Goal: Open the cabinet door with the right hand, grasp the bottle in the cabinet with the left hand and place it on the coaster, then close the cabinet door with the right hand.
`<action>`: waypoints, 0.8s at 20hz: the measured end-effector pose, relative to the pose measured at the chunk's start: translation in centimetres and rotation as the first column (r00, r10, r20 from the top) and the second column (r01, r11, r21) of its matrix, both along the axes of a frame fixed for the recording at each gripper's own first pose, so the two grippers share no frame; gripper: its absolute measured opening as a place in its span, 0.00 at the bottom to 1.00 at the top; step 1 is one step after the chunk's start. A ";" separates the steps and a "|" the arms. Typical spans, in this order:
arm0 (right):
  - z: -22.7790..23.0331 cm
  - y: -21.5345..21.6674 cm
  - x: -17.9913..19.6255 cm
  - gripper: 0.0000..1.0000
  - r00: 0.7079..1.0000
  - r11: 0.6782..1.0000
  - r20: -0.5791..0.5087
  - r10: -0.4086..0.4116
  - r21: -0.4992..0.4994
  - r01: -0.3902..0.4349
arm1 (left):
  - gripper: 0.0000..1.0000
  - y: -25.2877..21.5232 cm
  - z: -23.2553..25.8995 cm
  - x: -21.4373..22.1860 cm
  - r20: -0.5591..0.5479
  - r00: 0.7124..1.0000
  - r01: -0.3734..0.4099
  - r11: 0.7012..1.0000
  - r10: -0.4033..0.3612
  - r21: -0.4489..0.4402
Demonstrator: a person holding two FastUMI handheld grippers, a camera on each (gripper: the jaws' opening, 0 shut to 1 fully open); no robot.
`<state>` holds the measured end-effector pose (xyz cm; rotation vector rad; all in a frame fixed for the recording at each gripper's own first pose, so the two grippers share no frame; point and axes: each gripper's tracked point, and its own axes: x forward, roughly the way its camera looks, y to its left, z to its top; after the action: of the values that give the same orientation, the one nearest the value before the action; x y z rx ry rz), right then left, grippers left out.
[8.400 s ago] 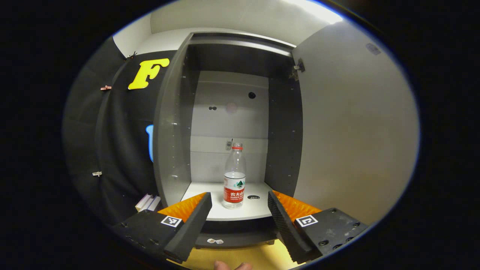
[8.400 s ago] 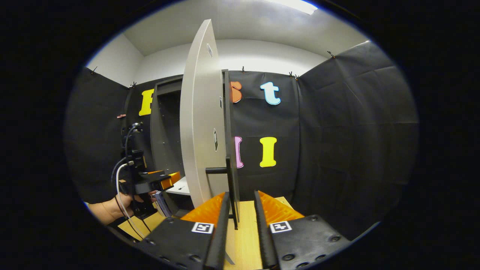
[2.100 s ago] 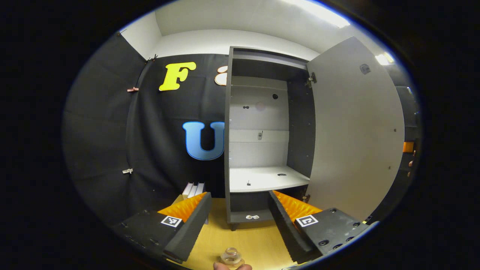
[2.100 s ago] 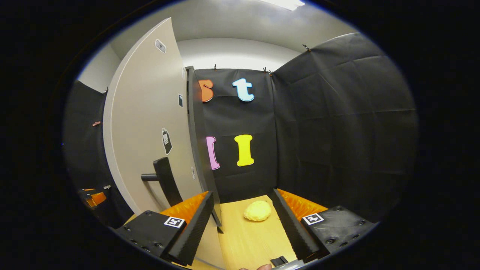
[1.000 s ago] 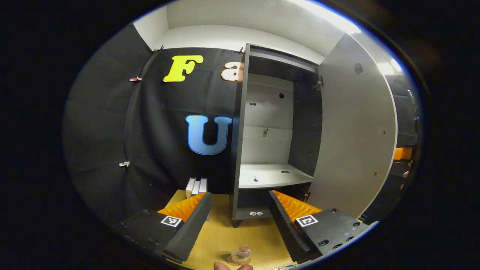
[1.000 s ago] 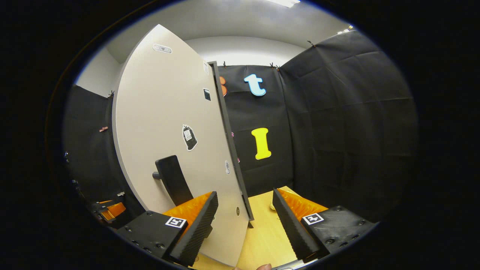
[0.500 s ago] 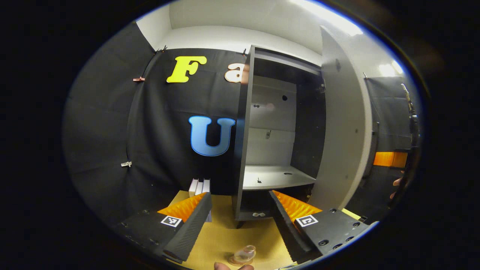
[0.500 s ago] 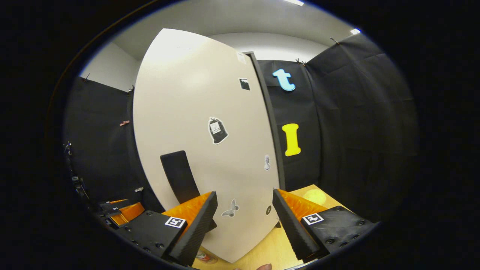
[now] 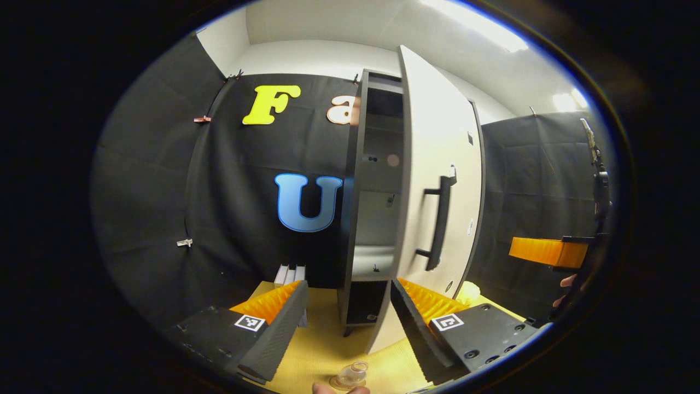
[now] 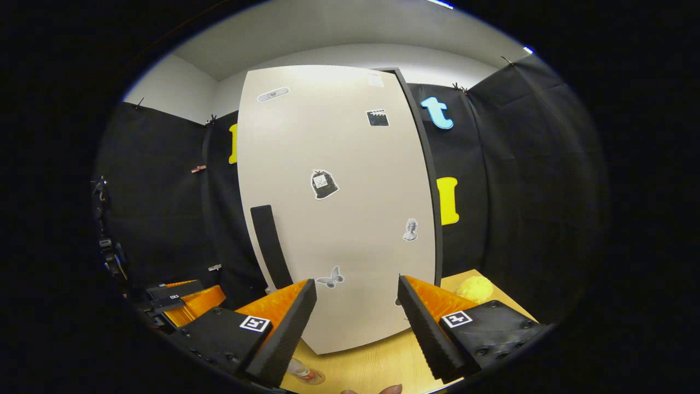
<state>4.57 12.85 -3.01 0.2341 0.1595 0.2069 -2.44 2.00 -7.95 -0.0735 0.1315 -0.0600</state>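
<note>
Now you stand over a pale wooden tabletop (image 9: 322, 355) ringed by black cloth walls, with your left gripper (image 9: 344, 312) spread wide and empty above the clear plastic bottle (image 9: 351, 374), which stands upright on the round coaster (image 10: 314, 377), long axis vertical. Ahead, the tall dark cabinet (image 9: 355, 219) shows a narrow gap beside its beige door (image 10: 339, 208), whose black bar handle (image 9: 437, 224) runs vertically. Your right gripper (image 10: 355, 312) faces that door, fingers wide apart and holding nothing, a yellow lump (image 10: 474, 288) beyond.
</note>
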 end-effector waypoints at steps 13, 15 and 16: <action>0.1 -3.4 -0.5 0.97 0.997 0.996 0.023 -0.076 -0.048 0.077 | 0.95 -1.7 1.5 -0.5 0.021 1.000 -0.016 0.999 0.015 0.046; 0.1 -4.3 -0.7 0.98 0.995 0.992 0.033 -0.099 -0.070 0.101 | 0.95 -2.1 1.8 -0.8 0.025 1.000 -0.015 0.998 0.013 0.054; 0.0 -4.7 -0.8 0.98 0.993 0.990 0.037 -0.108 -0.082 0.111 | 0.95 -2.3 1.8 -1.0 0.027 1.000 -0.016 0.998 0.014 0.061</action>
<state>3.79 8.12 -2.96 0.1549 0.1228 0.0945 -3.41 -0.28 -6.17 -0.0124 0.1066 -0.0421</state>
